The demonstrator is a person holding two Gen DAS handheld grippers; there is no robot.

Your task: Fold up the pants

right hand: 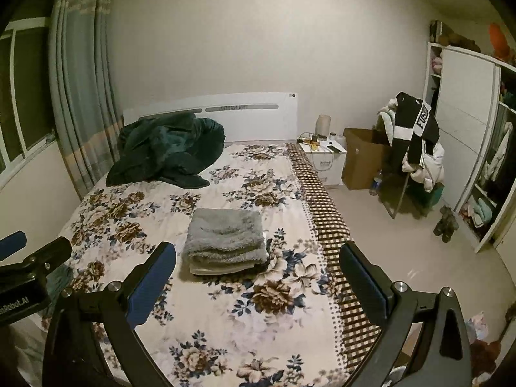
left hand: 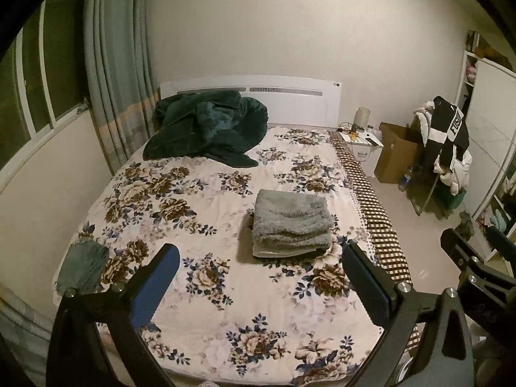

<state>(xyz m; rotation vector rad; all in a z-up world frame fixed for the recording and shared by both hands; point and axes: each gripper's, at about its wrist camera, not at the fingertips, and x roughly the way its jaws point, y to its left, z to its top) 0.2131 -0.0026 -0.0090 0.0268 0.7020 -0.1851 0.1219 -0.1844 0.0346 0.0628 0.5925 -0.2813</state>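
Grey and fuzzy, the folded pants [left hand: 292, 222] sit on a cream bedsheet [left hand: 225, 306] printed with brown and navy-blue flowers, edged in a brown-and-cream check. A dark green blanket [left hand: 206, 129] lies against the white headboard [left hand: 290, 103], beside grey-blue curtains [left hand: 116, 64] banded in beige. Both grippers show black frames with blue pads [right hand: 151, 287].

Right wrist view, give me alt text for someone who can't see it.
Folded grey pants lie in a neat stack on a floral bed, beyond the open, empty right gripper. A dark green blanket is heaped by the headboard; the left gripper shows at left.
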